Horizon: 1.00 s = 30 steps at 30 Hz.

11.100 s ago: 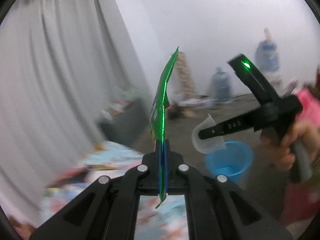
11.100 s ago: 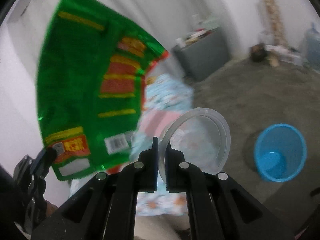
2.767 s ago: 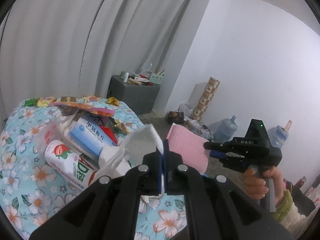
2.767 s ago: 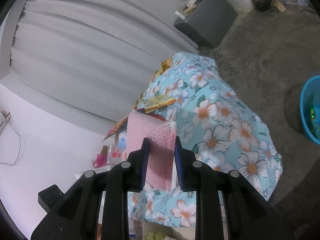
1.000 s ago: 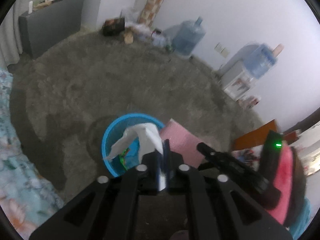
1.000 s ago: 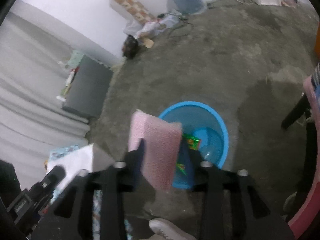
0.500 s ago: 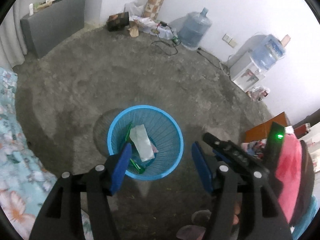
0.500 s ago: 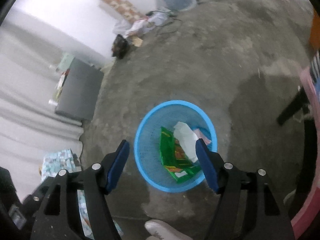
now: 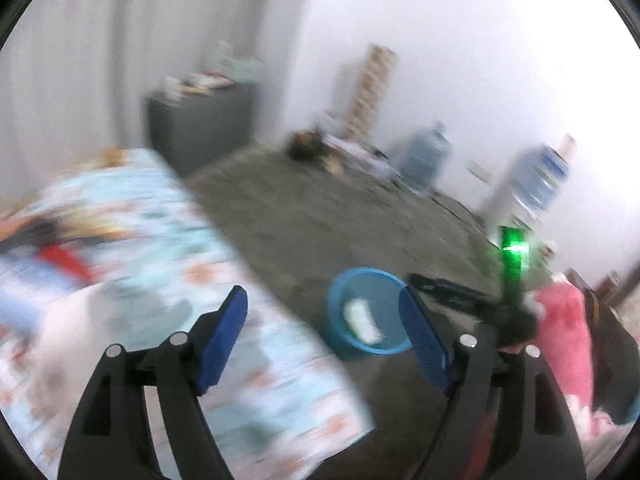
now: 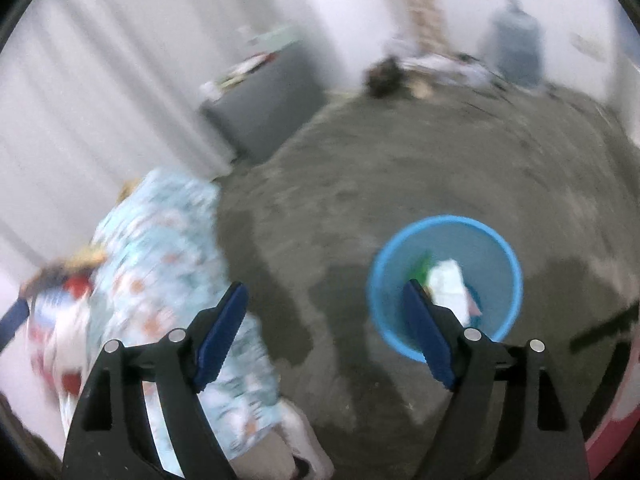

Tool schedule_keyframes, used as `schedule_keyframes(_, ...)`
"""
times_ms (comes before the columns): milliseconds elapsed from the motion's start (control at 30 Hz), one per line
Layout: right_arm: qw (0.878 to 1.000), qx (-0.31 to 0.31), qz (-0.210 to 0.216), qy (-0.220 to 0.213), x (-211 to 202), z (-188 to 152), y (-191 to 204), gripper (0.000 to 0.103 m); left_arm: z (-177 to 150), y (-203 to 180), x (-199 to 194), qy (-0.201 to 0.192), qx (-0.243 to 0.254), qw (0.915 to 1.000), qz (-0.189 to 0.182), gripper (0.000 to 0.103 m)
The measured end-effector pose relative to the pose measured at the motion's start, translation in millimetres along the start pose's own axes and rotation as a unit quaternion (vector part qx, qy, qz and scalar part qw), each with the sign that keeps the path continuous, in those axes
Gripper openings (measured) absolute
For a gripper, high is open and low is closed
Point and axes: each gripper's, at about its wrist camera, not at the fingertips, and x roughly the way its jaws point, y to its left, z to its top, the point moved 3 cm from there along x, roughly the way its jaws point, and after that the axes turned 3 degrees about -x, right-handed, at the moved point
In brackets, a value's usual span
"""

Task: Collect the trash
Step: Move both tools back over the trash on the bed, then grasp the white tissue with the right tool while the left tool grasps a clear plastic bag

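Both views are motion-blurred. A blue trash basket (image 9: 366,312) stands on the grey floor; it also shows in the right wrist view (image 10: 446,280), with white paper (image 10: 448,282) and a green wrapper (image 10: 422,262) inside. My left gripper (image 9: 322,338) is open and empty, above the edge of a table with a floral cloth (image 9: 160,280). My right gripper (image 10: 324,334) is open and empty, above the floor beside the basket; it also shows in the left wrist view (image 9: 460,292) with a green light. More trash lies blurred on the table (image 10: 72,284).
A grey cabinet (image 10: 264,108) stands by the curtain. Water jugs (image 9: 426,156) and clutter (image 10: 436,64) line the far wall. A pink-red thing (image 9: 560,328) is at the right. Bare grey floor (image 10: 400,160) lies between table and wall.
Both grippers have swung up and away from over the basket toward the table. They stay open. The tissue and pink sponge dropped earlier lie in the basket.
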Motion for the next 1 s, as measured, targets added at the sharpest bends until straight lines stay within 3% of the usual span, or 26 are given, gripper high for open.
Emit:
schedule_keyframes(167,0.997,-0.056,0.049,0.028,0,-8,55,0.077,-42,88,-71,-0.047,-0.048,0.9922,0.105,0.076)
schedule_keyframes(333,0.989,-0.065,0.109,0.072,14,-12,109,0.077,-84,153,-110,-0.068,-0.103,0.9802,0.155,0.077)
schedule_keyframes(500,0.973,-0.045,0.195,0.114,29,-15,171,0.077,-112,185,-116,-0.078,-0.131,0.9762,0.155,0.077)
schedule_keyframes(667,0.957,-0.056,0.234,0.159,50,-23,240,0.077,-121,193,-112,-0.090,-0.132,0.9781,0.133,0.077)
schedule_keyframes(767,0.950,-0.063,0.247,0.180,65,-24,274,0.077,-120,201,-109,-0.092,-0.141,0.9779,0.124,0.077)
schedule_keyframes(1000,0.950,-0.059,0.222,0.214,111,-27,314,0.077,-118,229,-114,-0.109,-0.171,0.9711,0.127,0.077)
